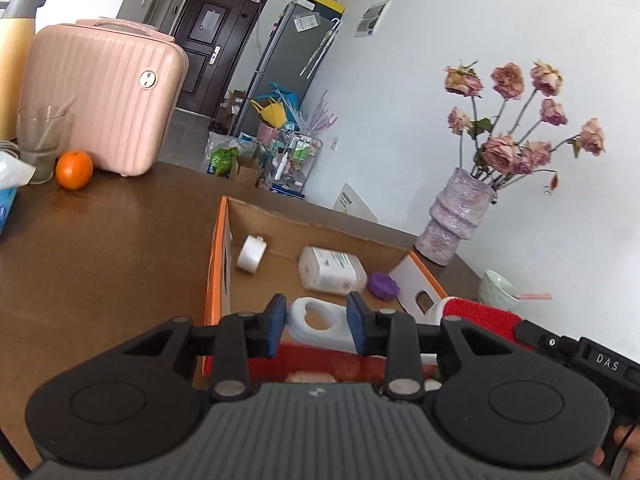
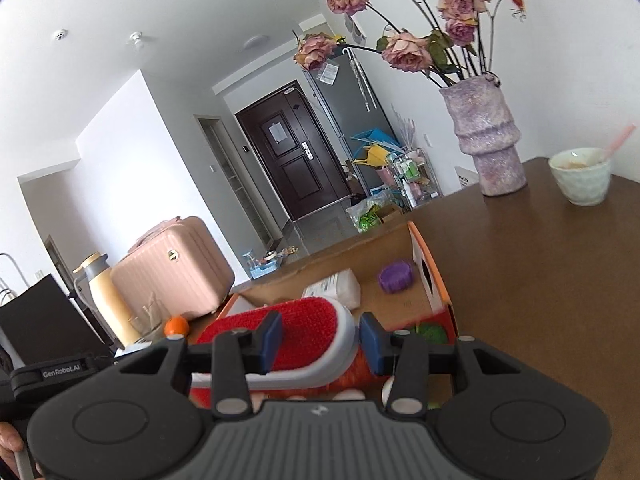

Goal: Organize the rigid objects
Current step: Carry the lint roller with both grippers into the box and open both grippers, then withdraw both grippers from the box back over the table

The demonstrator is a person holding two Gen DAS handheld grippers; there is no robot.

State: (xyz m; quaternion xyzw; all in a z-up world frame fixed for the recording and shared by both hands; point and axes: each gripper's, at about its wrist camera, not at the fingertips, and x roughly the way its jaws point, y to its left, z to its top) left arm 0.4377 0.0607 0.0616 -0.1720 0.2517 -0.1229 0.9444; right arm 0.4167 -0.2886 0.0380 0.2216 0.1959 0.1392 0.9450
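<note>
An open cardboard box [image 1: 218, 264] with orange sides sits on the brown table. In it lie a white tape roll [image 1: 251, 257], a white labelled packet [image 1: 331, 269] and a purple round lid [image 1: 383, 285]. My left gripper [image 1: 317, 326] is shut on a white plastic jug's handle [image 1: 318, 322] over the box's near end. My right gripper [image 2: 320, 340] is shut on a red-topped white brush [image 2: 280, 340], held above the box [image 2: 430, 276]; the purple lid [image 2: 395, 277] and packet [image 2: 334, 288] show beyond it. The brush's red top also shows in the left wrist view [image 1: 484, 316].
A pink case [image 1: 100, 100], an orange [image 1: 74, 169], a glass [image 1: 40, 140] and a yellow flask [image 1: 14, 60] stand at the table's far left. A purple vase of dried roses [image 1: 456, 216] and a pale bowl [image 2: 580, 178] stand right of the box.
</note>
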